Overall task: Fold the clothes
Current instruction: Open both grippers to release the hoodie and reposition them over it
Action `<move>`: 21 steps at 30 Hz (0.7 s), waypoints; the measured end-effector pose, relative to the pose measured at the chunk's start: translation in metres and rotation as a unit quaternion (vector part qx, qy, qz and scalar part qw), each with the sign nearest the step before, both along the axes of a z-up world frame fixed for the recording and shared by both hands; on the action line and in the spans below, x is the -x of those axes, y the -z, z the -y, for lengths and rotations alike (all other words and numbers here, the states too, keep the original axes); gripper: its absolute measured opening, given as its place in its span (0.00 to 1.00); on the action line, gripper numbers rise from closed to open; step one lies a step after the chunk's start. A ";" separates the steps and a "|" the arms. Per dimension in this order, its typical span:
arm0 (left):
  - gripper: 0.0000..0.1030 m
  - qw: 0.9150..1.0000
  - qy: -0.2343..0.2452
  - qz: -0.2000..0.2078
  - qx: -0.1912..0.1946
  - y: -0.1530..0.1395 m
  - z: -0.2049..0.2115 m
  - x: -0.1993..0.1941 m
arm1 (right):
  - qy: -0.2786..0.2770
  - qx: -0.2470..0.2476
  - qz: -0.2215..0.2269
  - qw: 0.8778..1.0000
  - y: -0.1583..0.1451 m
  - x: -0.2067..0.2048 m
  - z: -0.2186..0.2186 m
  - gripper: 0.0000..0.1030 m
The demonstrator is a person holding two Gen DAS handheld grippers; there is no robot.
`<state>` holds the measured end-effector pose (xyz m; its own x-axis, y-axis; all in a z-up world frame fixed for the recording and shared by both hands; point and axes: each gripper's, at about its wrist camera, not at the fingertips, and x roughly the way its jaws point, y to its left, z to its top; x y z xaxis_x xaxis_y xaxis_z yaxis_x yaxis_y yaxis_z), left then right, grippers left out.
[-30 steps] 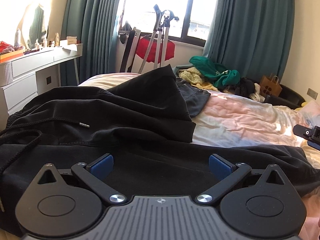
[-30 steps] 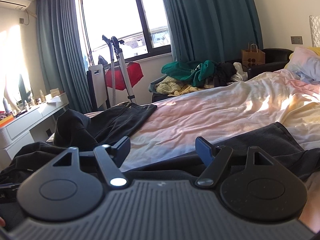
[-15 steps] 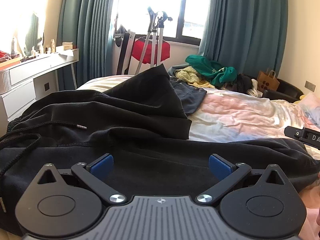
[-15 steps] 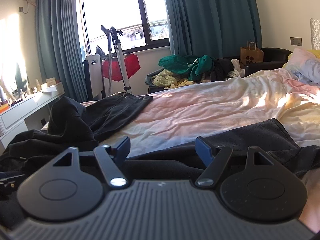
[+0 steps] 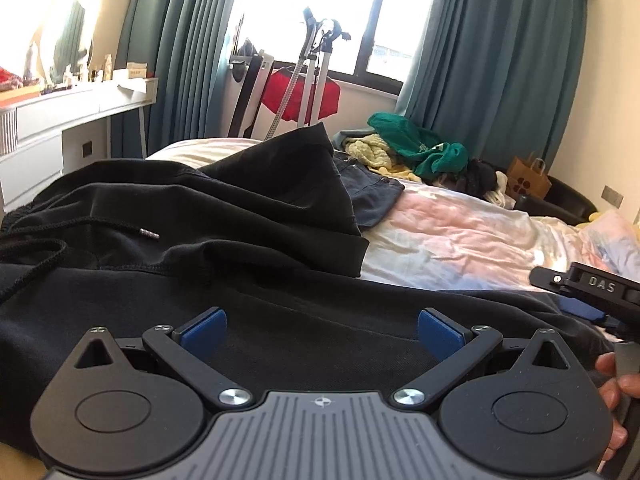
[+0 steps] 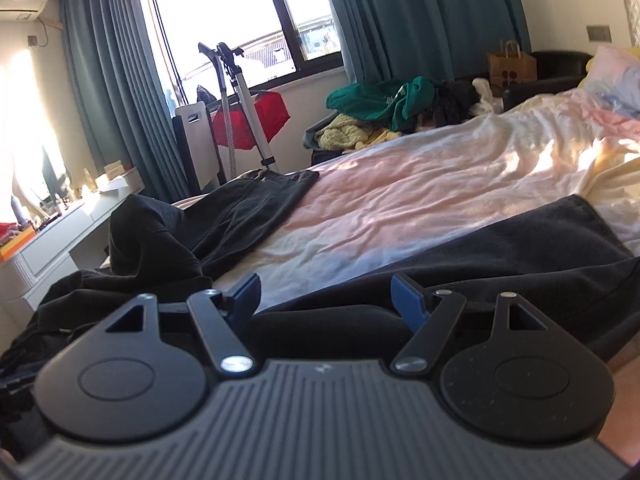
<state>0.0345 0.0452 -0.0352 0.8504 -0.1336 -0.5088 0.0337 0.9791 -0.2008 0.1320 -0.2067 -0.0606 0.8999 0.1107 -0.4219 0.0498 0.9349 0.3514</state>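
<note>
Spread across the near edge of the bed (image 5: 460, 236), directly under and ahead of both tools: black garment (image 5: 248, 308), thick, soft and limp, probably sweat-weight, likely to sag and bunch unless lifted by an edge or seam. Best taken at the near hem, one tool toward each end.

Left gripper (image 5: 320, 330): spread wide, nothing pinched, cloth just beyond the pads. Right gripper (image 6: 325, 295): likewise spread, empty, low over the same dark fabric.

Only in left view: drawstring (image 5: 100, 226) with metal tip ahead-left, and the other tool at right edge. Only in right view: garment's far right end on the sheet.
</note>
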 end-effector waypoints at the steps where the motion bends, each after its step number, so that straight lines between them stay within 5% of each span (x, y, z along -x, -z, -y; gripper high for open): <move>1: 1.00 1.000 -0.001 -0.003 0.013 0.001 -0.004 -0.001 | -0.004 -0.015 -0.012 1.000 0.001 -0.012 -0.001 0.73; 6: 1.00 0.998 -0.002 -0.017 0.058 0.014 -0.020 -0.021 | -0.046 -0.061 -0.051 0.996 0.013 -0.091 -0.028 0.72; 13: 1.00 0.998 -0.046 -0.016 0.027 0.039 -0.030 -0.051 | -0.017 -0.124 -0.085 0.988 0.056 -0.226 -0.054 0.67; 21: 1.00 0.998 -0.059 -0.015 0.027 0.060 -0.036 -0.076 | 0.029 -0.158 -0.034 0.986 0.087 -0.325 -0.054 0.61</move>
<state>0.1105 0.0816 -0.0947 0.8461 -0.0615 -0.5294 -0.0885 0.9633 -0.2533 0.4570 -0.1529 -0.1471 0.8797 0.1954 -0.4334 0.1330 0.7740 0.6190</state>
